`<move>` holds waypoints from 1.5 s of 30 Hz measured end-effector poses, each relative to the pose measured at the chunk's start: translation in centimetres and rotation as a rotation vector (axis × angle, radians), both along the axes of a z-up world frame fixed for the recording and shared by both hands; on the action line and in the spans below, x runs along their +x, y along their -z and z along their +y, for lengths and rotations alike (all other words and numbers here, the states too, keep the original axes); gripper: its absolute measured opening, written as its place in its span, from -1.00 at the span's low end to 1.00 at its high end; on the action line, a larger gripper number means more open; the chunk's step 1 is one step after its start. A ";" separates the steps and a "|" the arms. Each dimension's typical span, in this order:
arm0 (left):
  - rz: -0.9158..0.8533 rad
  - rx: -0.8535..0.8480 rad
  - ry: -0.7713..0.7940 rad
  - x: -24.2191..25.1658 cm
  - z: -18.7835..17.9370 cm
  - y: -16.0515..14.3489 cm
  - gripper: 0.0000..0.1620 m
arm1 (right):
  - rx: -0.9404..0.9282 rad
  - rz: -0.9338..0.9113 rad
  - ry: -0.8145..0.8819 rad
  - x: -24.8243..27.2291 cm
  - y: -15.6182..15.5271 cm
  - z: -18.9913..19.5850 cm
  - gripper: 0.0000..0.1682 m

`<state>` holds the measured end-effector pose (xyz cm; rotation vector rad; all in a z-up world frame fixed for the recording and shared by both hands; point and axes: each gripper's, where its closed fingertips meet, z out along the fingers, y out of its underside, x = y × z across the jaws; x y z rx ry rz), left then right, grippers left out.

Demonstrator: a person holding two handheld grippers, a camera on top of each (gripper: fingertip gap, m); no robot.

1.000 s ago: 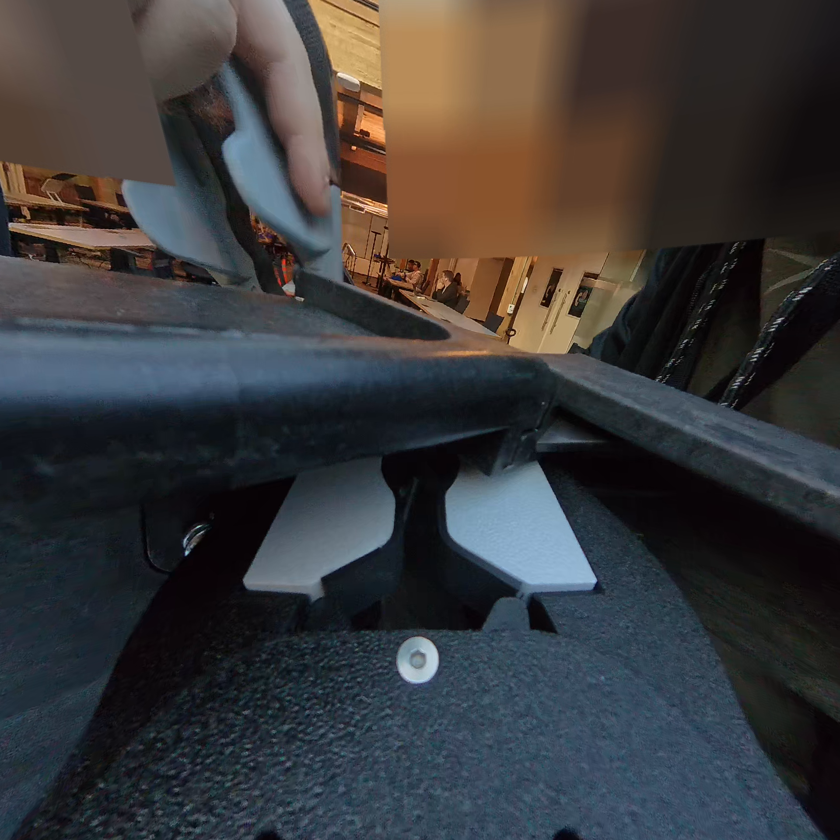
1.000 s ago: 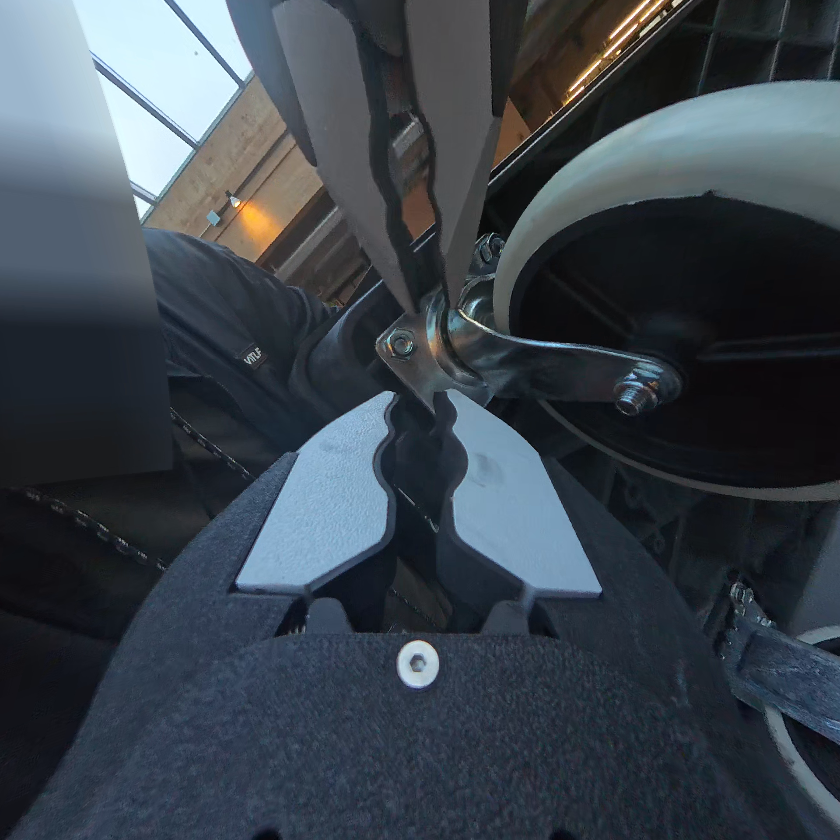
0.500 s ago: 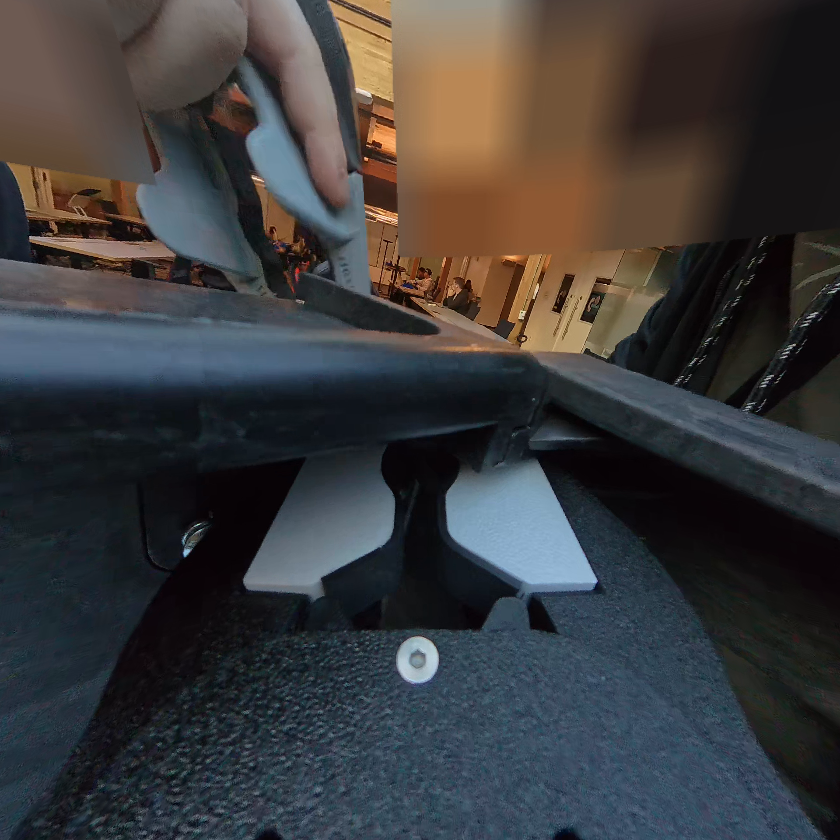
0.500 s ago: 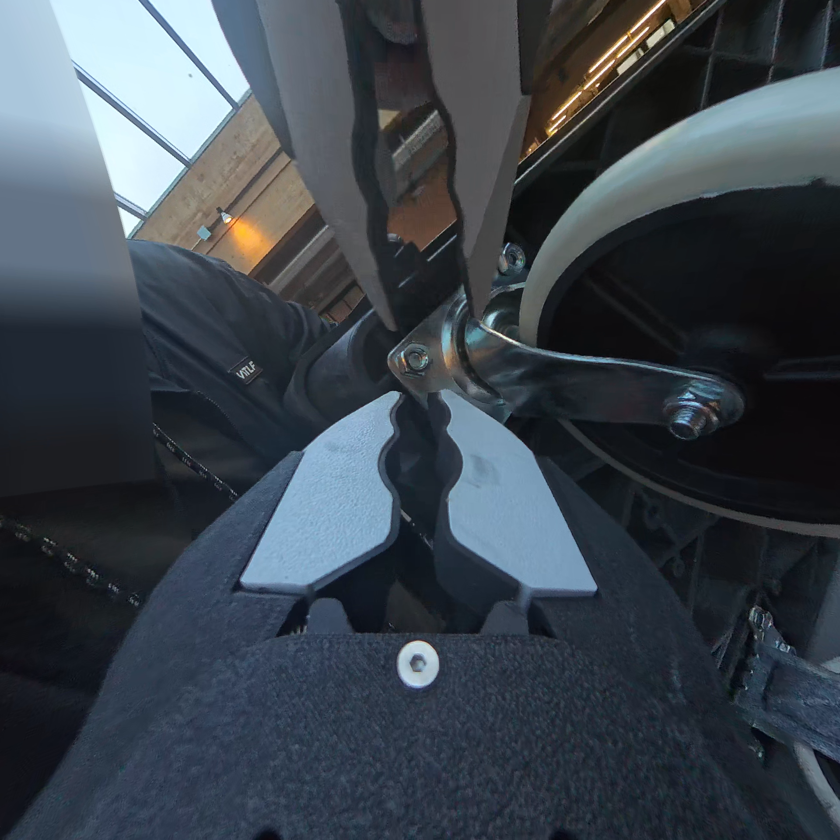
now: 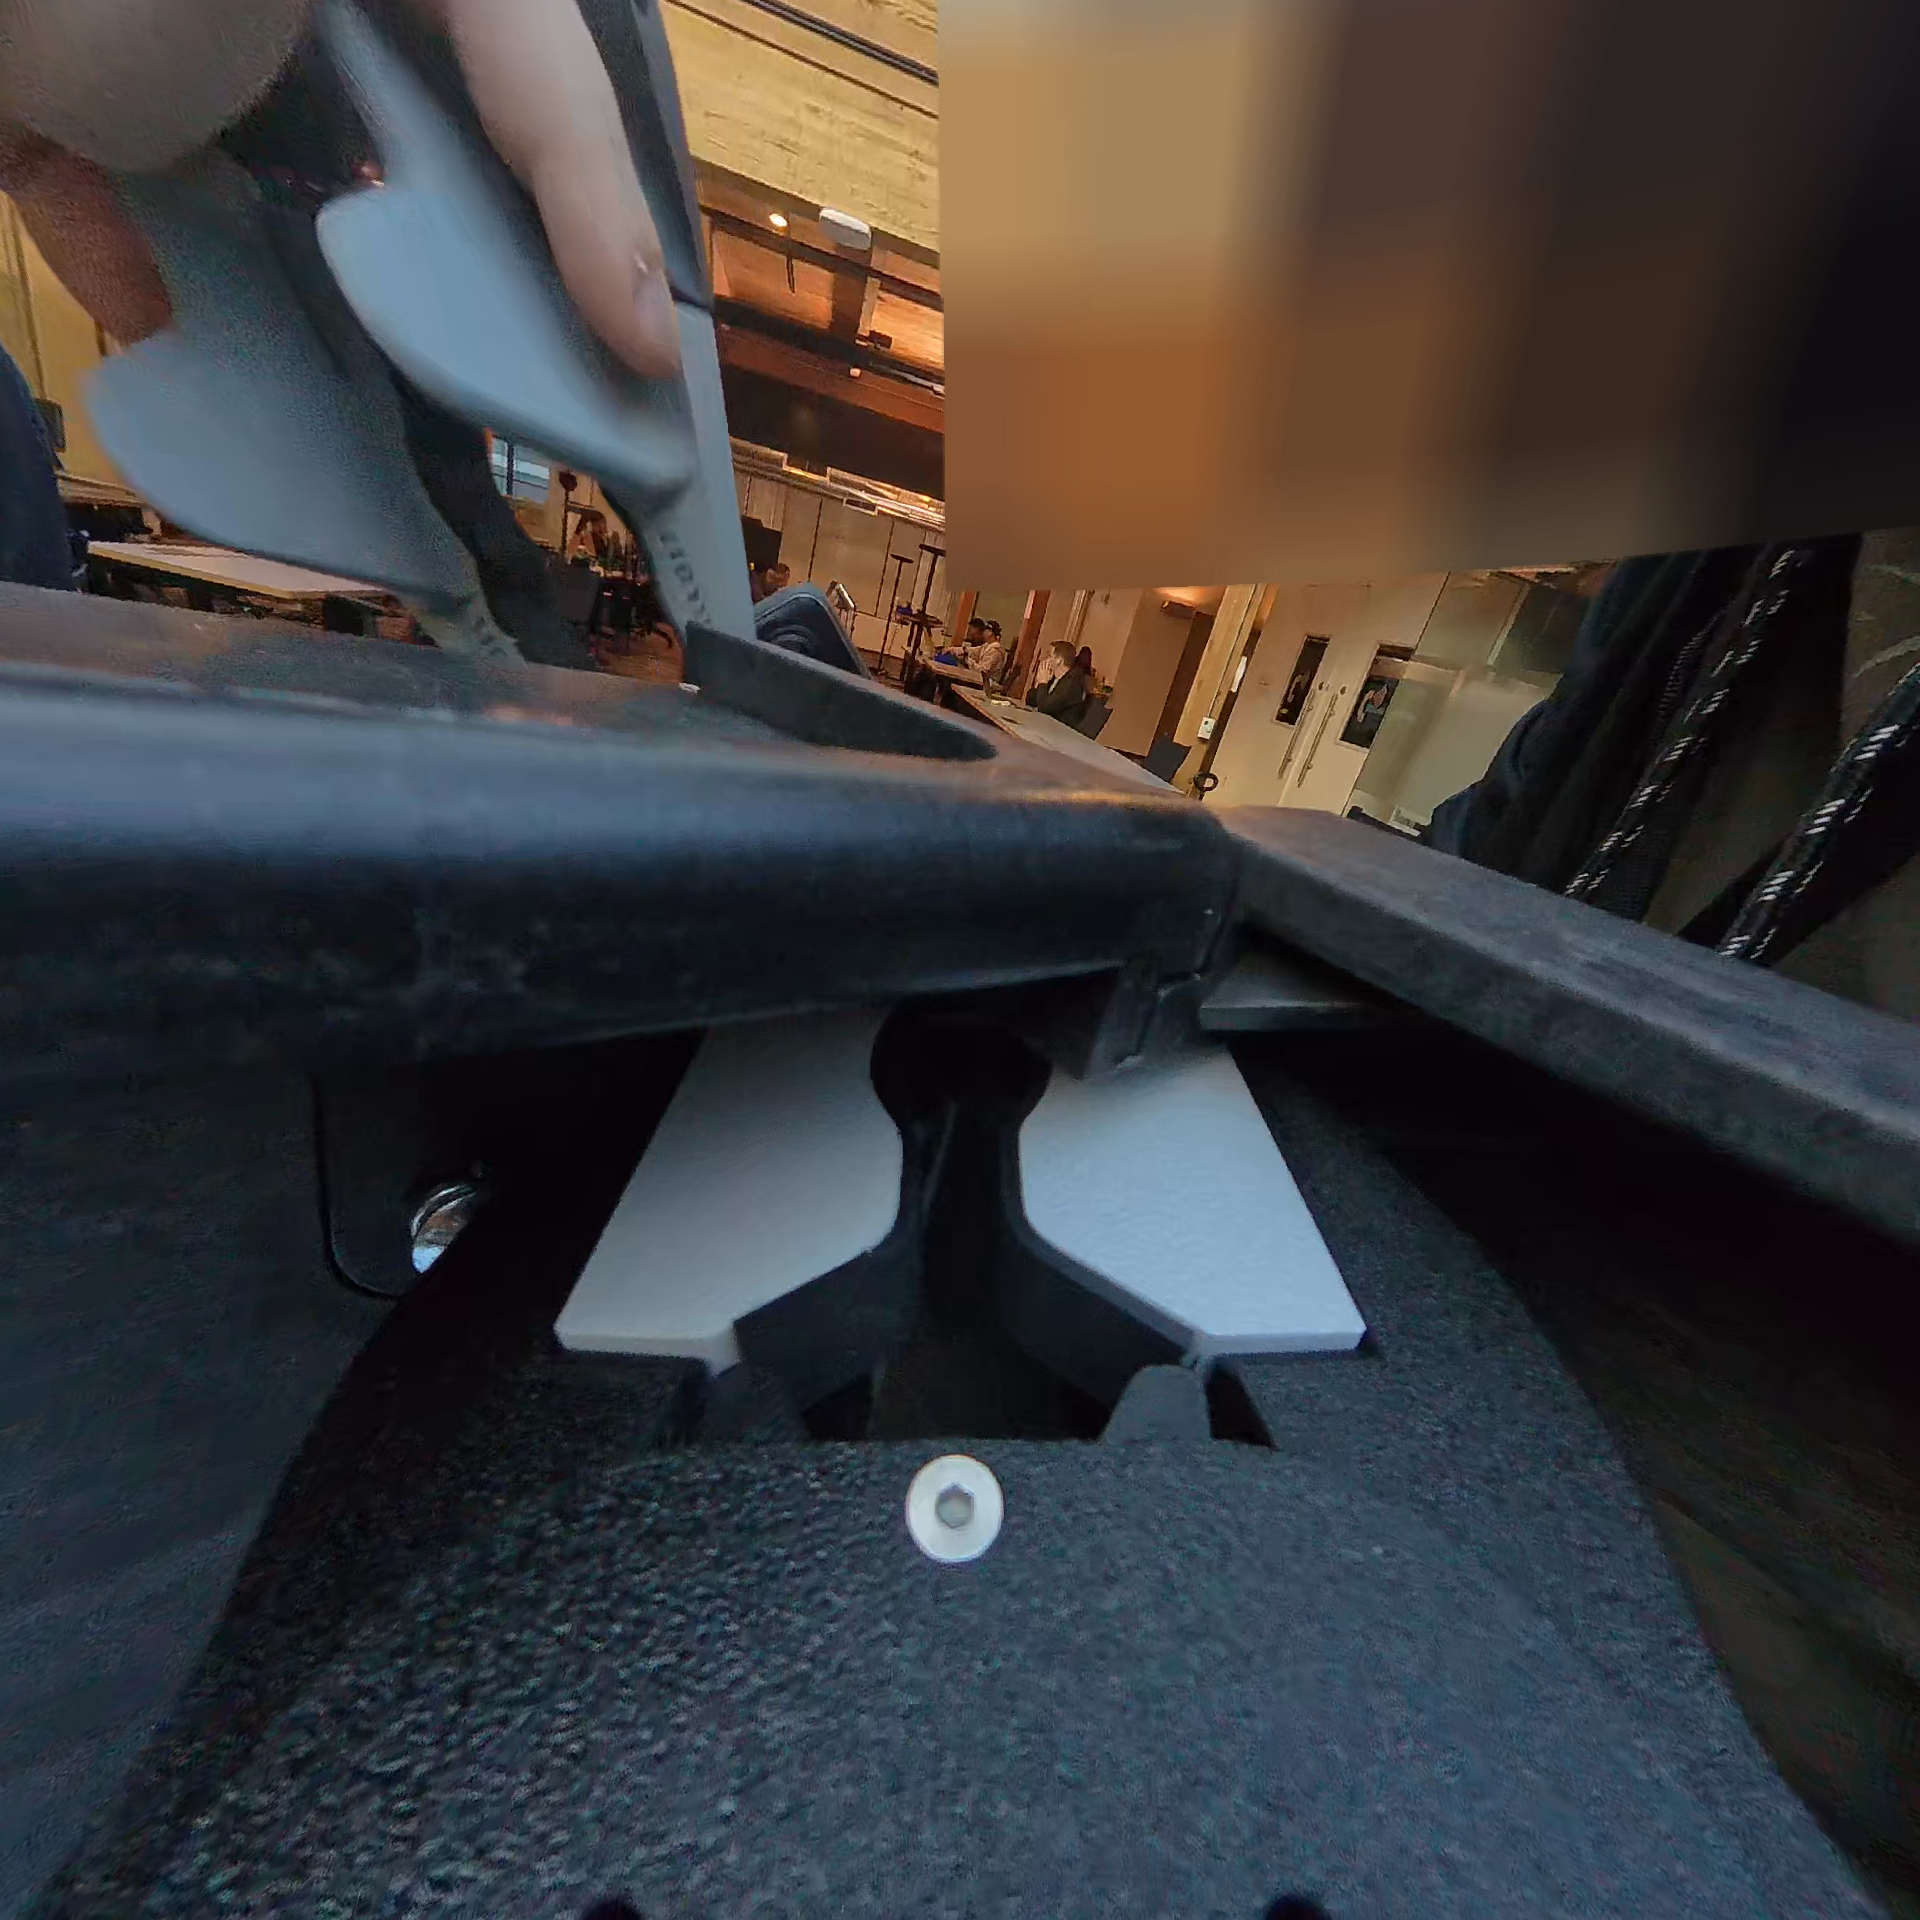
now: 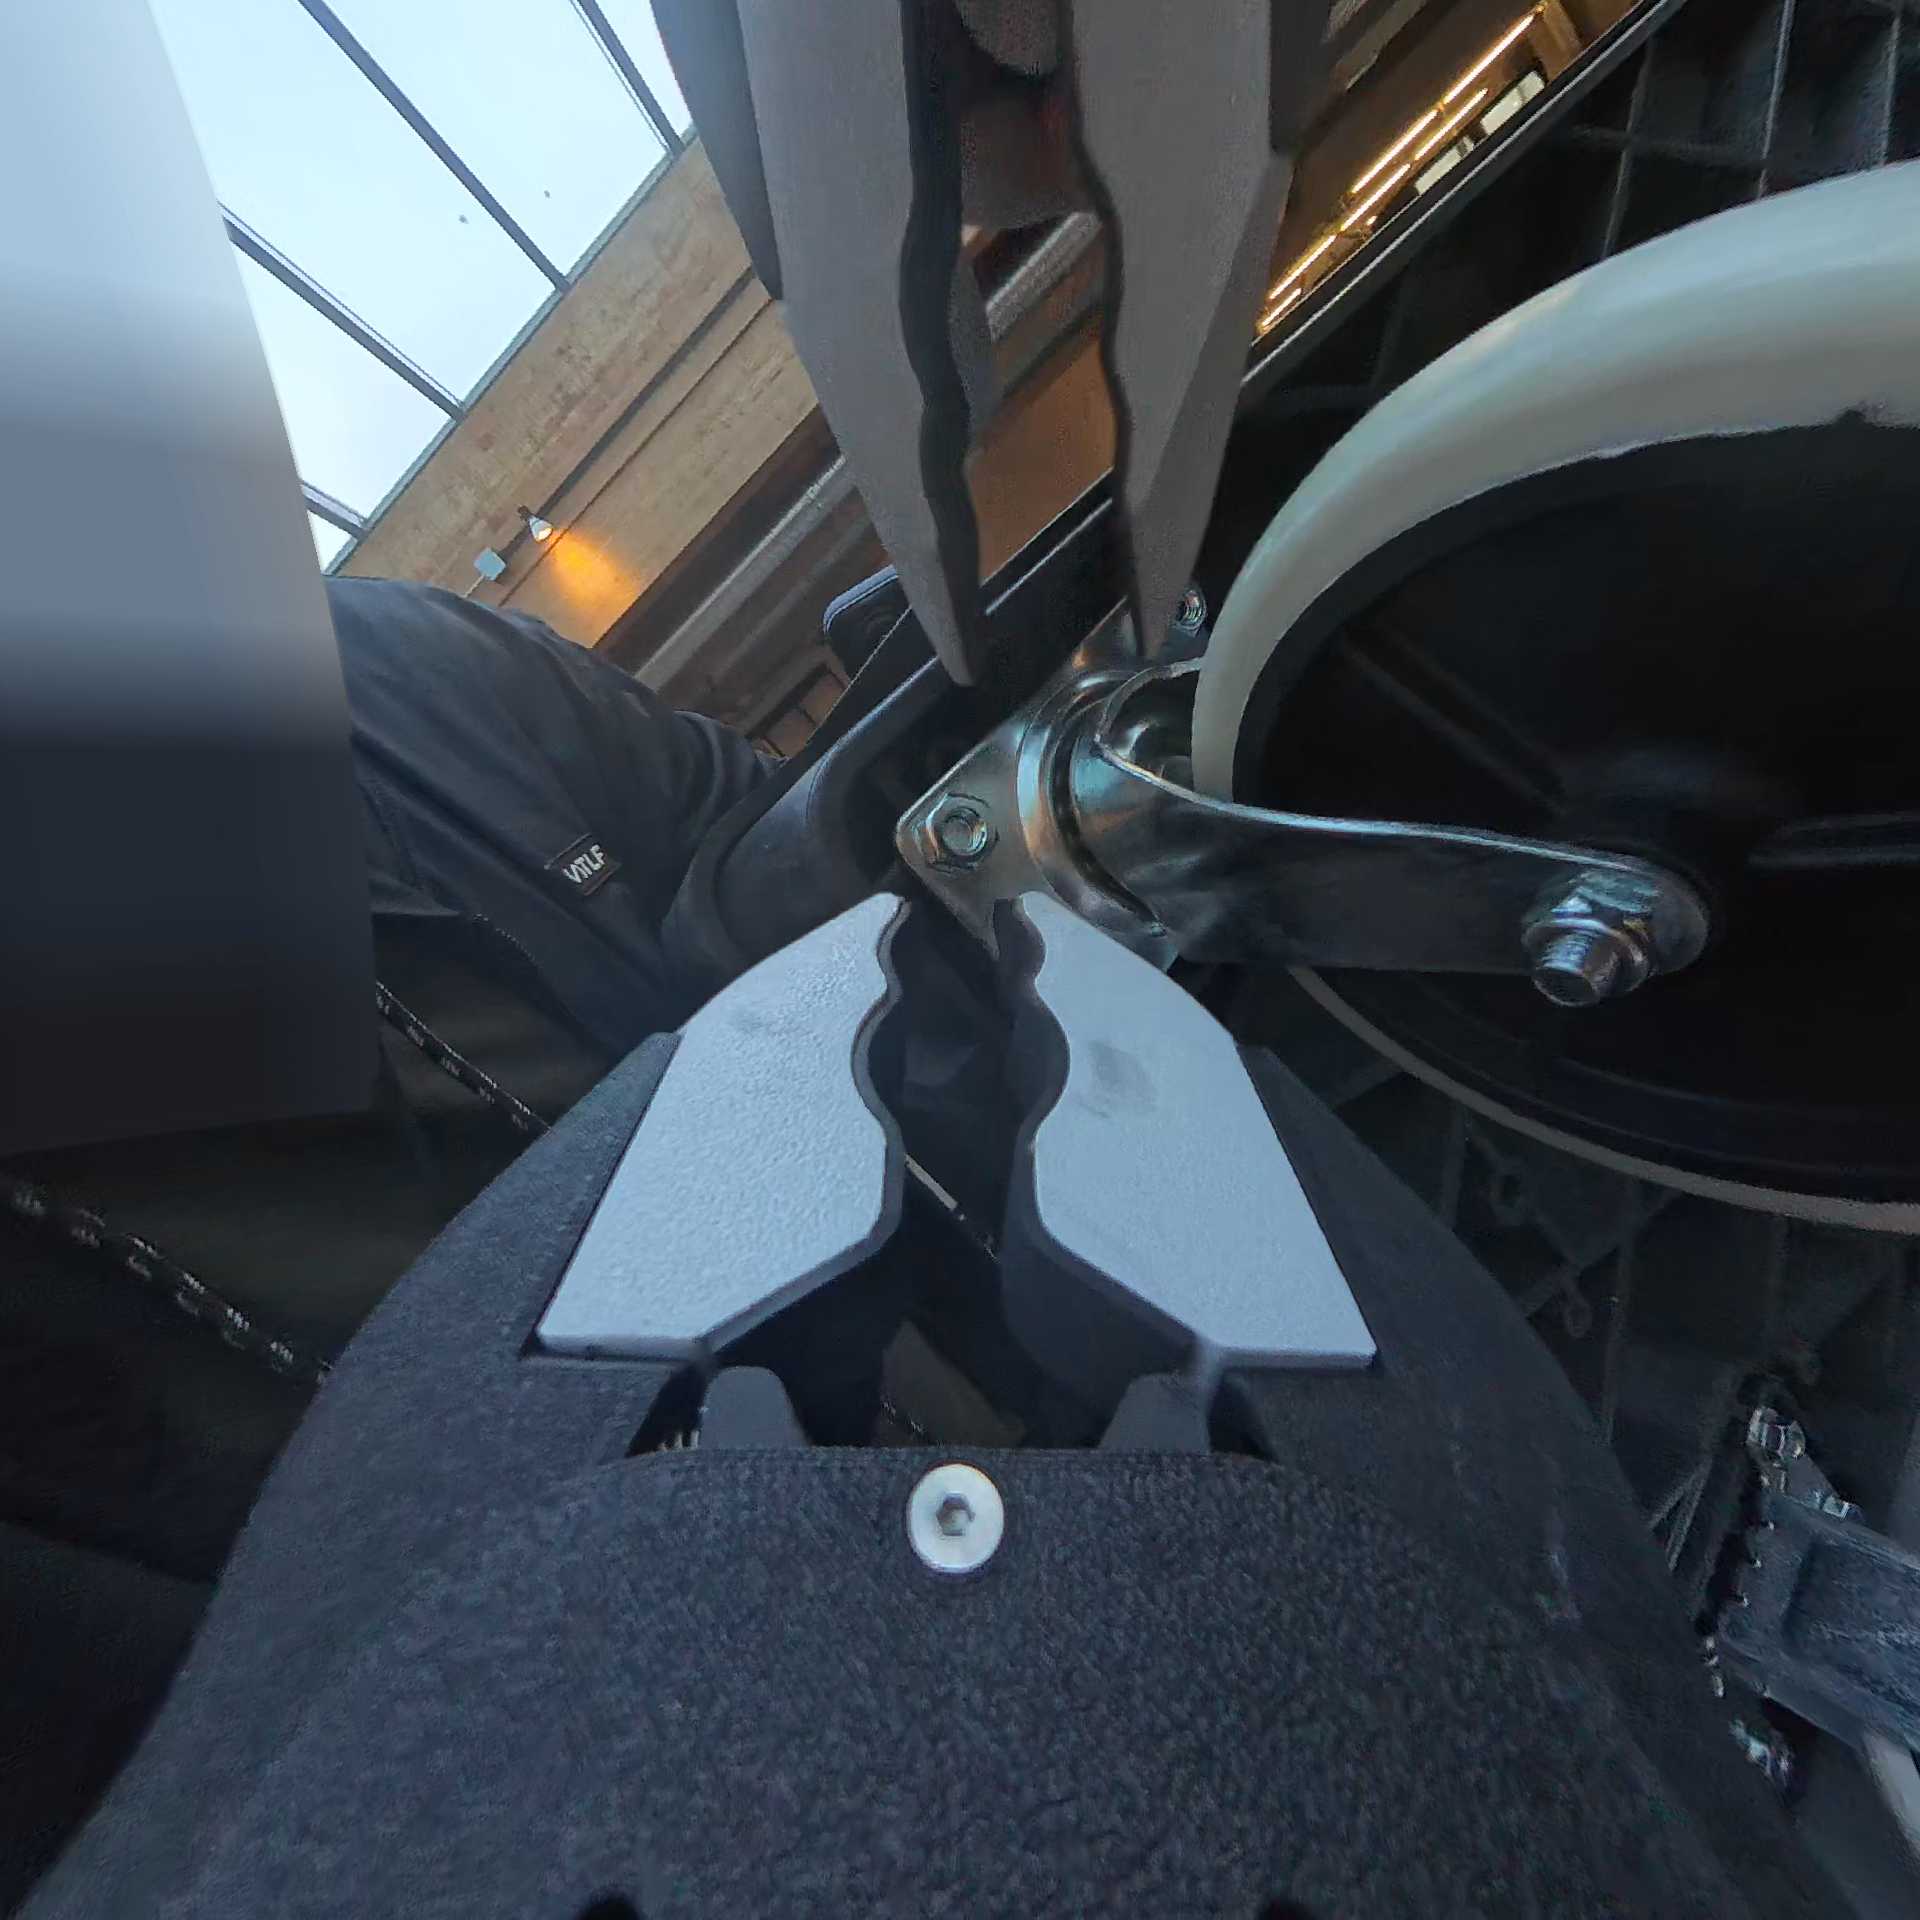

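Two grippers work at the underside of a wheeled black cart.

The left gripper (image 5: 961, 1060) is tucked under the cart's black frame (image 5: 623, 862), its tips hidden, so its grip cannot be told. The right gripper (image 6: 961, 935), narrowly parted, seems to pinch the corner of a caster's steel bracket (image 6: 1195, 852), beside the white wheel (image 6: 1558, 343). A hand (image 5: 582, 177) holds the right gripper above.

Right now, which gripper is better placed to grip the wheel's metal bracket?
Probably right. The right gripper has its jaws at the bracket corner; the left gripper has its tips hidden under a black rim.
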<state>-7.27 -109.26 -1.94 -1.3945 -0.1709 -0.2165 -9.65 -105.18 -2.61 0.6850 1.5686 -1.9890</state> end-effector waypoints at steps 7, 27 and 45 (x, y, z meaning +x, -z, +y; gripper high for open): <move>-0.002 -0.003 -0.001 0.0 0.0 0.0 -0.89 | -0.096 -0.065 -0.051 0.0 -0.7 -0.1 -0.79; -0.002 -0.001 -0.002 0.0 0.0 0.0 -0.89 | -0.067 -0.287 -0.033 -0.4 -1.0 -1.0 -0.77; -0.009 0.001 0.017 -0.1 0.0 0.0 -0.89 | 0.310 1.078 0.072 -1.2 -0.1 -0.6 -0.73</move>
